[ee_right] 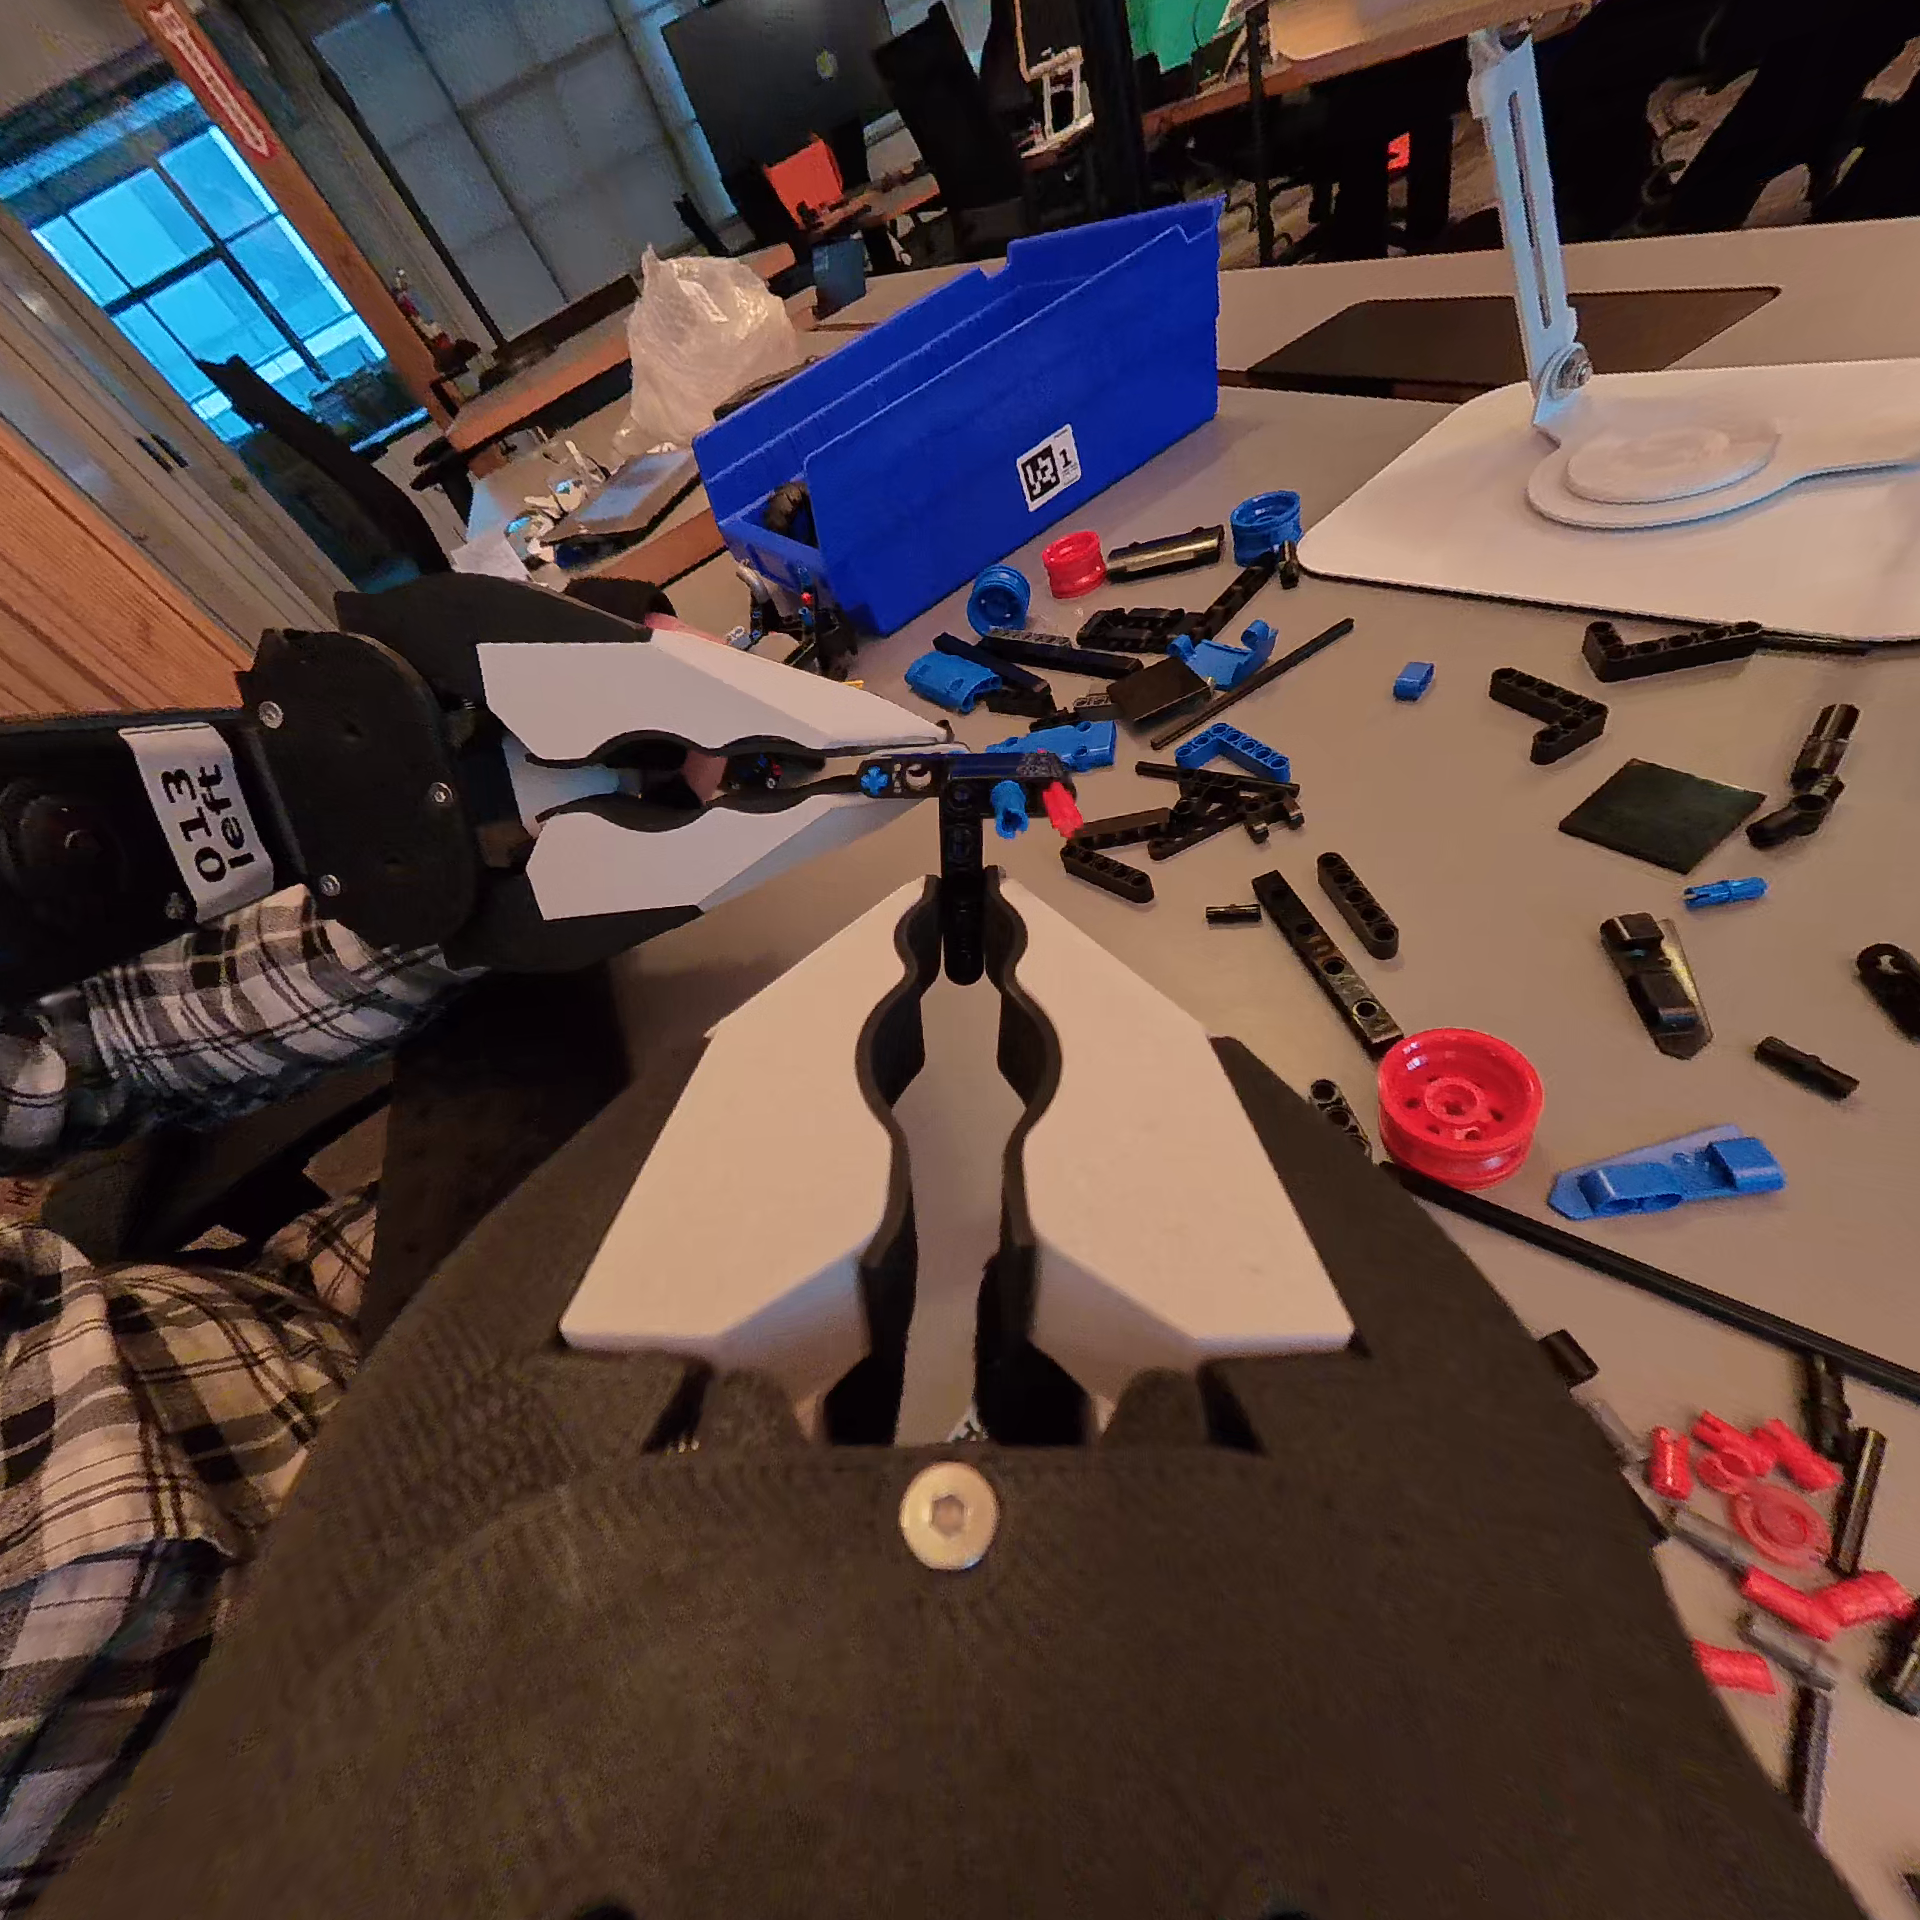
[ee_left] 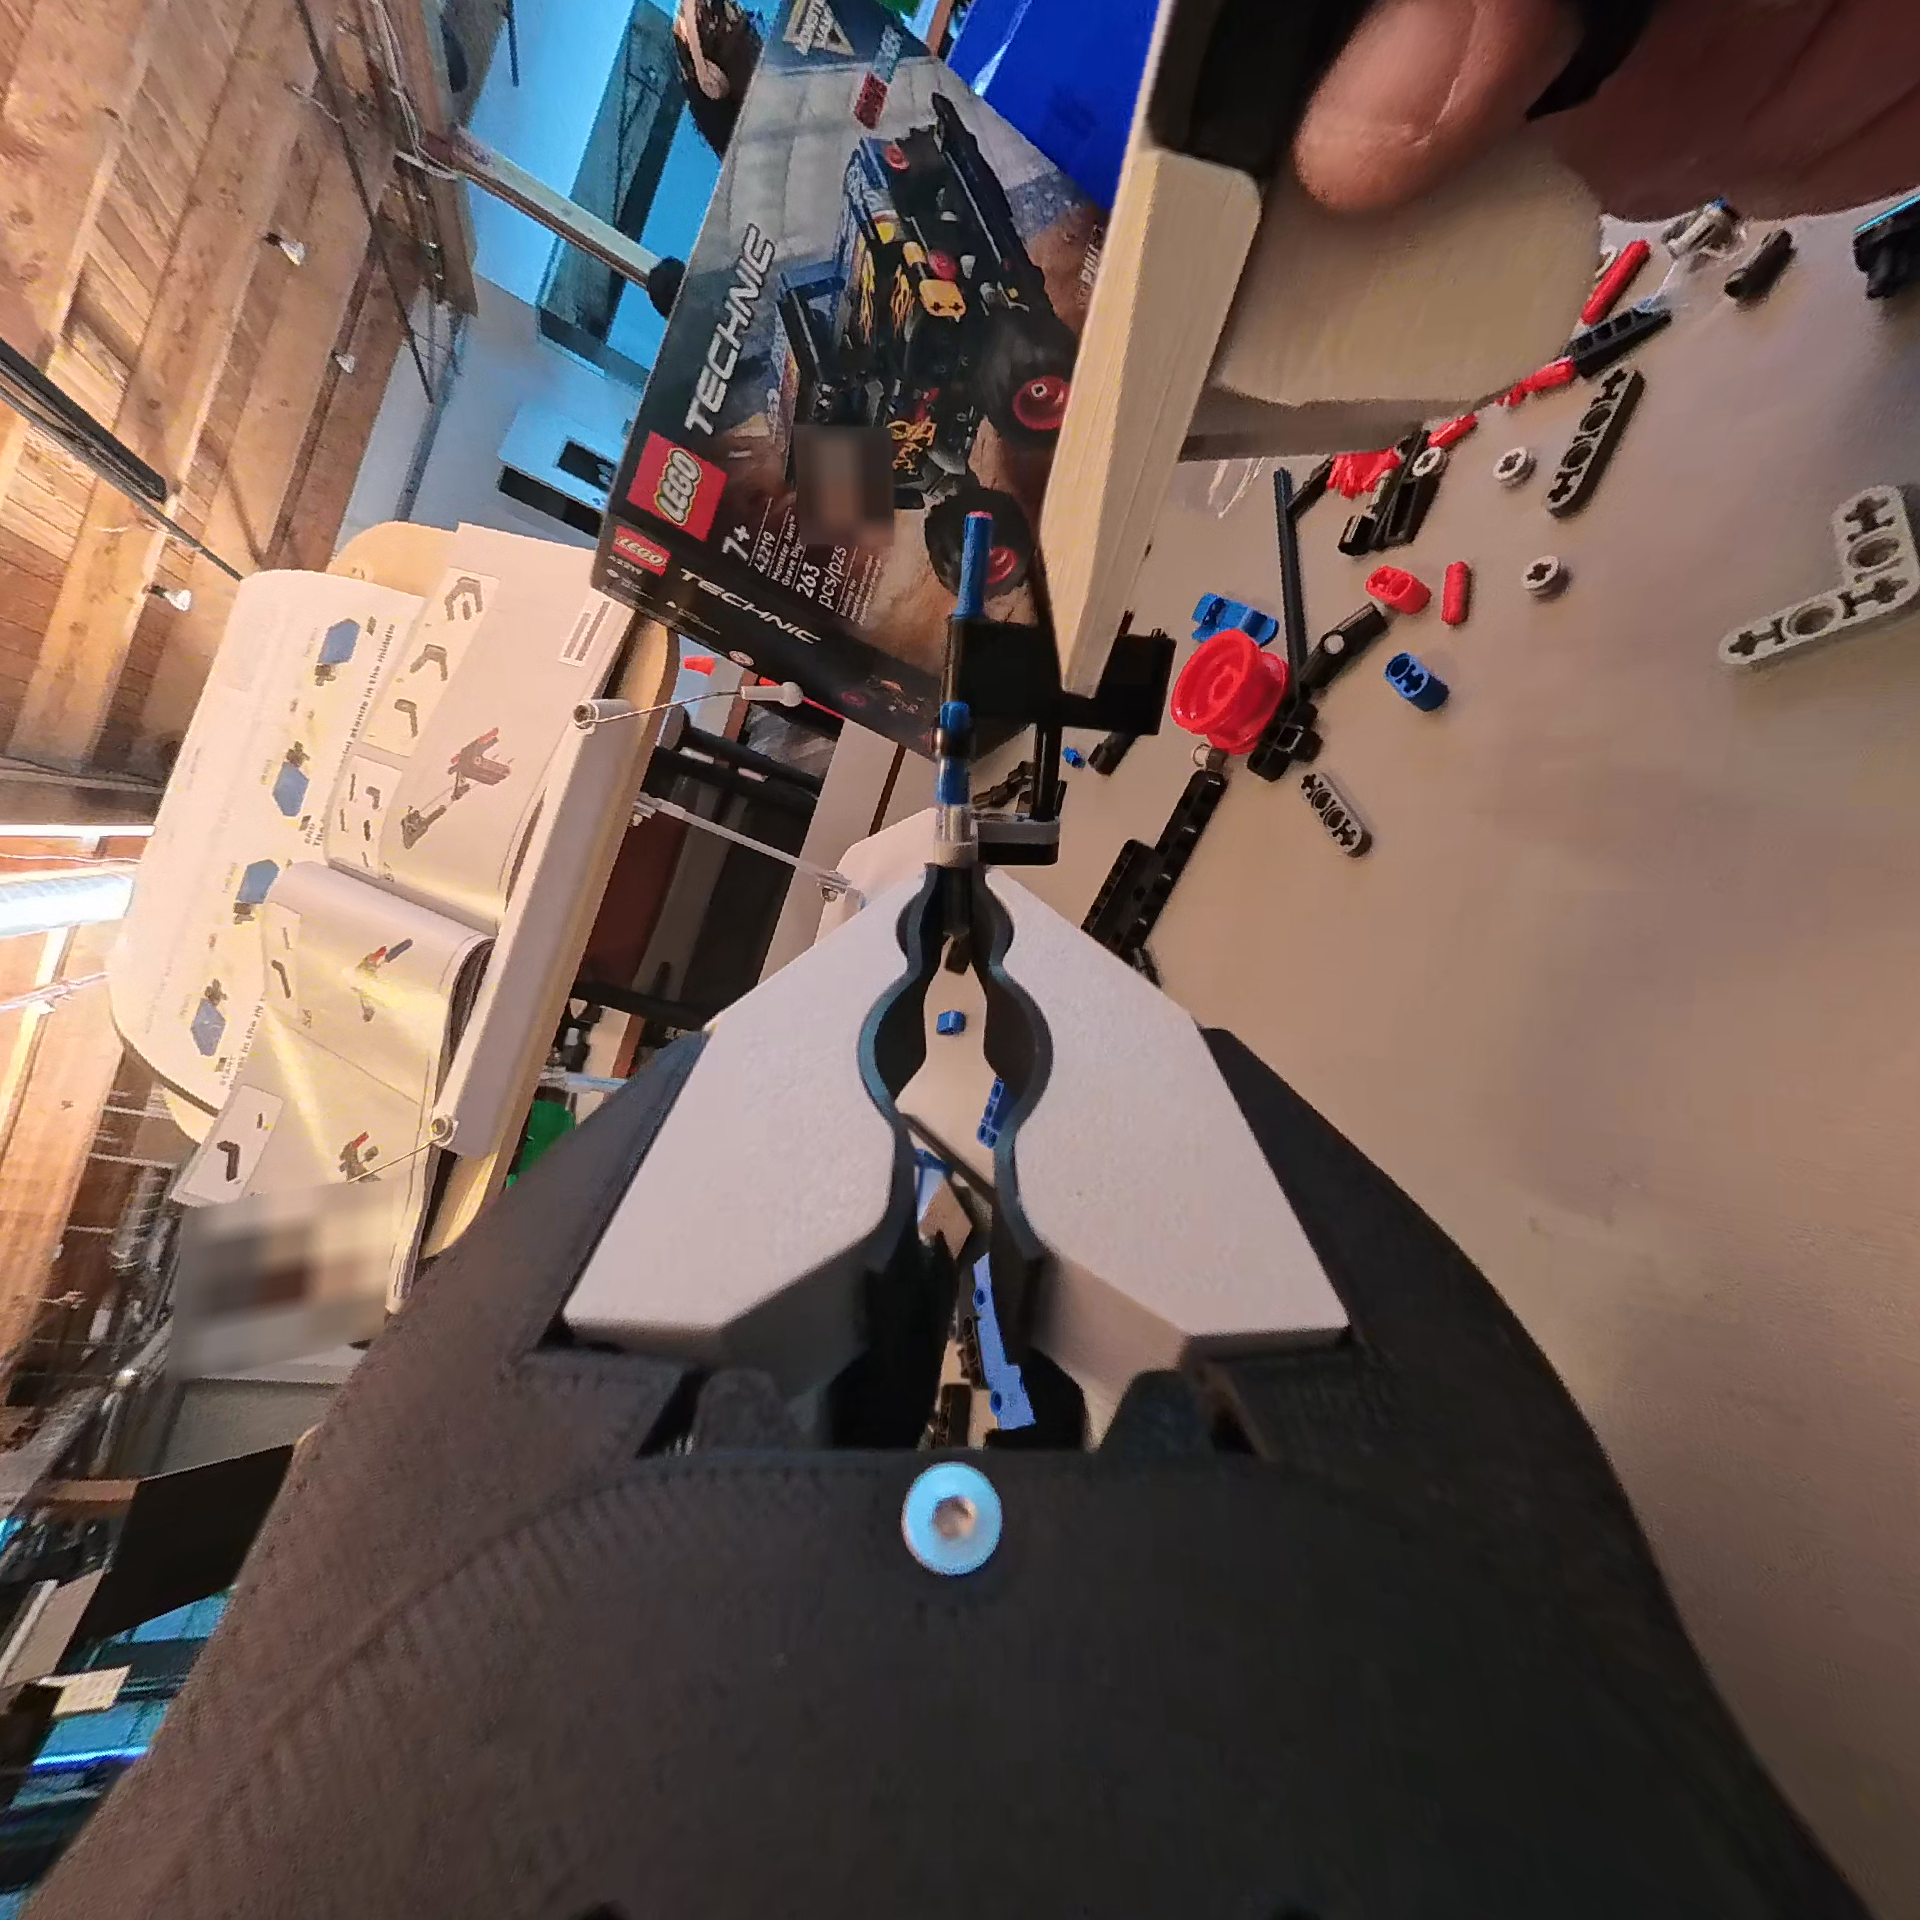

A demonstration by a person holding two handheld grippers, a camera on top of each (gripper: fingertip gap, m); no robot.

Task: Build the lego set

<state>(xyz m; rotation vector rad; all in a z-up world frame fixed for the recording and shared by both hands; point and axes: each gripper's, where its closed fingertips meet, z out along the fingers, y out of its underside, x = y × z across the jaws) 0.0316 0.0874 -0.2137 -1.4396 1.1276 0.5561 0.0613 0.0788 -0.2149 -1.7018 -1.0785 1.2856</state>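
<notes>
Both grippers meet on one small lego assembly held in the air above the near edge of the table.

Your left gripper is closed down to a narrow slit on the end of the assembly's blue-and-black axle, which runs straight out from its fingertips. In the right wrist view this gripper comes in from the left side with its tips pinched on that same end.

Your right gripper is likewise nearly closed, clamping a black beam that rises from between its fingertips and meets the axle at a right angle. A blue pin and a red pin stick out of the assembly just beside that joint. In the left wrist view, one pale finger of the right gripper crosses the frame and ends at the black part of the assembly.

Loose black, blue and red parts lie scattered over the middle of the table. A red wheel hub lies near the right gripper, with a blue panel just beside it. A blue bin stands toward the far edge of the table. The set's box stands beyond the assembly, and an open instruction booklet rests on a stand next to it.
</notes>
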